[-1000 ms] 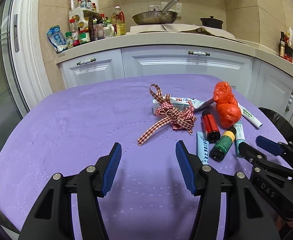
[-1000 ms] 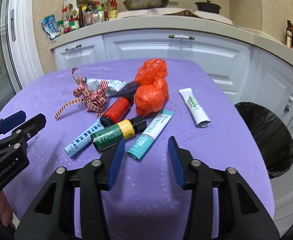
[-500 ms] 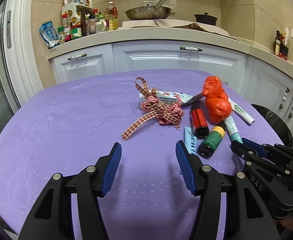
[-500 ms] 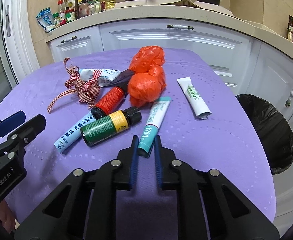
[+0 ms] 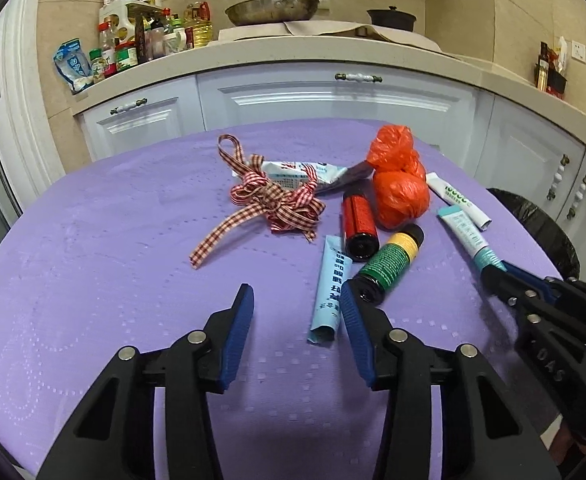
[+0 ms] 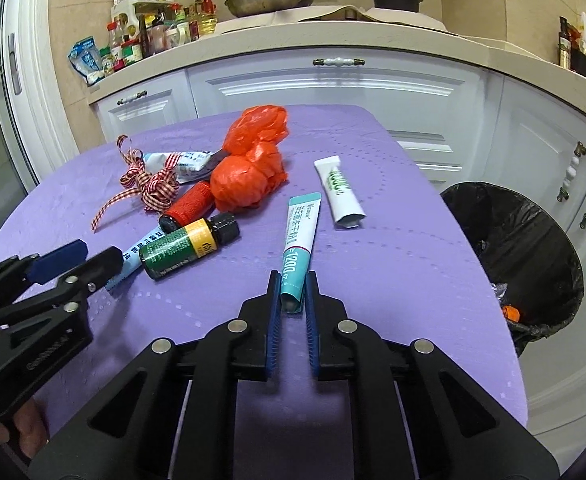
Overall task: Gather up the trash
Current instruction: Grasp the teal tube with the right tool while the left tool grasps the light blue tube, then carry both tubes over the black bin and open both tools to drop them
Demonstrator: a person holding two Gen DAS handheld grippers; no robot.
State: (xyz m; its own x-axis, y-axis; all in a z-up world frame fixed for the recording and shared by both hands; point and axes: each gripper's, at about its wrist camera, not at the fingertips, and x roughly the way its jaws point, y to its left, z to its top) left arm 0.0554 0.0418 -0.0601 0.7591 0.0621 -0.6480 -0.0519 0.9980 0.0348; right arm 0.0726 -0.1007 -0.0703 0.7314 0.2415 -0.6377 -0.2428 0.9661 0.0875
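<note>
Mia: What could go wrong here?

Ben: On the left, the left gripper [image 5: 297, 308] hangs low over the purple worktop [image 5: 93, 280] with its jaws wide open and nothing in them. The light blue tube [image 5: 331, 284] lies just by its right finger, so it could get bumped. In the middle sits a pile: the checked ribbon [image 5: 273, 200], the red bottle [image 5: 358, 220], the green bottle [image 6: 185, 246] and the orange bag [image 6: 249, 176].

Mia: And the right side?

Ben: The right gripper [image 6: 293, 300] has its jaws closed on the near end of the teal tube [image 6: 299, 244]. It only pinches the tip, and the rest lies flat on the worktop. The tube looks soft, so it may droop or slip out when lifted.

Mia: Where does it go?

Ben: Probably into the black bin [image 6: 525, 248], off the worktop's right edge. A drop there could miss it.

Mia: How is the right gripper held?

Ben: Low, pointing forward along the tube.
</note>
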